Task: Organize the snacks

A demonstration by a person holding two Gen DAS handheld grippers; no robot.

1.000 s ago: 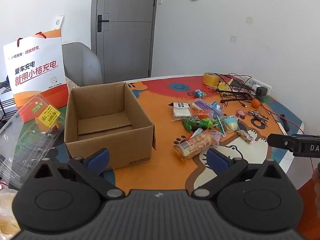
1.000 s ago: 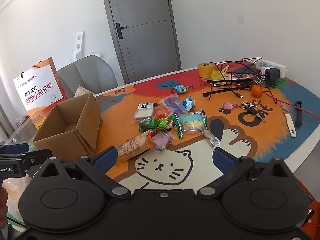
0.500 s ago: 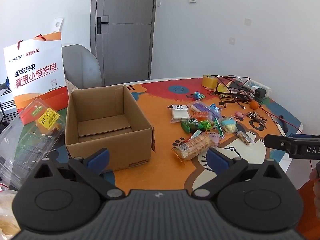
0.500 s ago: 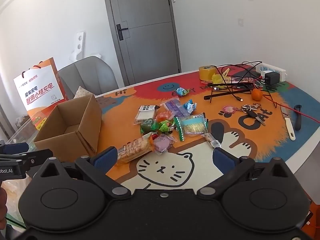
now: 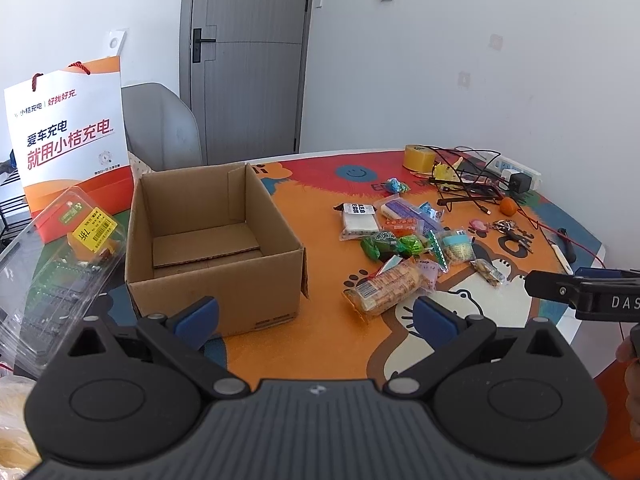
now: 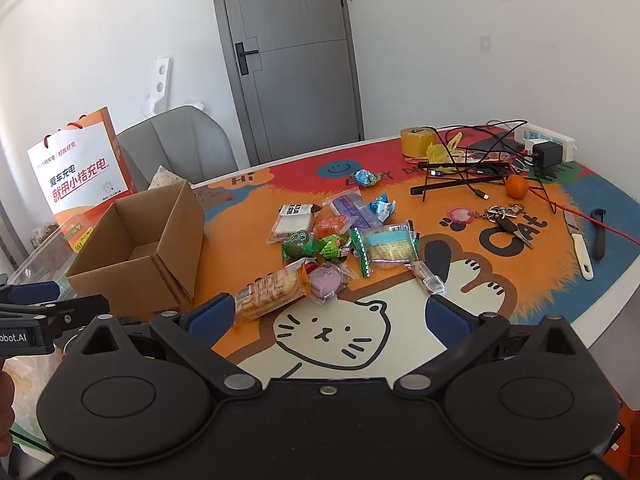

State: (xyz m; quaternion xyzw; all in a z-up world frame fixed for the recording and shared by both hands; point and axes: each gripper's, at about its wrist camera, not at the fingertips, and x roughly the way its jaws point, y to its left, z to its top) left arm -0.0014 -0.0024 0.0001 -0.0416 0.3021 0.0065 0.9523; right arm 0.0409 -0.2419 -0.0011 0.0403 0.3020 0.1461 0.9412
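Note:
An empty open cardboard box (image 5: 208, 240) (image 6: 144, 252) stands on the left of the cartoon-cat table mat (image 6: 332, 332). Several wrapped snacks lie in a loose pile to its right: a long cracker pack (image 5: 384, 286) (image 6: 272, 290), a purple round cake (image 6: 326, 280), green candies (image 6: 310, 246), a teal-labelled pack (image 6: 390, 244) and a white pack (image 5: 360, 220). My left gripper (image 5: 316, 320) is open above the near table edge, in front of the box. My right gripper (image 6: 328, 316) is open too, held over the cat drawing just short of the pile. Both are empty.
An orange-and-white paper bag (image 5: 72, 148) and a clear plastic clamshell (image 5: 52, 264) sit left of the box. At the far right lie a tape roll (image 6: 418, 142), tangled cables with a power strip (image 6: 544, 144), an orange (image 6: 516, 186), keys (image 6: 504, 216) and a knife (image 6: 578, 240). A grey chair (image 6: 180, 148) stands behind the table.
Both views have pulled back and risen slightly, so the box and snacks sit a little lower and farther. Both grippers stay open; nothing on the table has moved.

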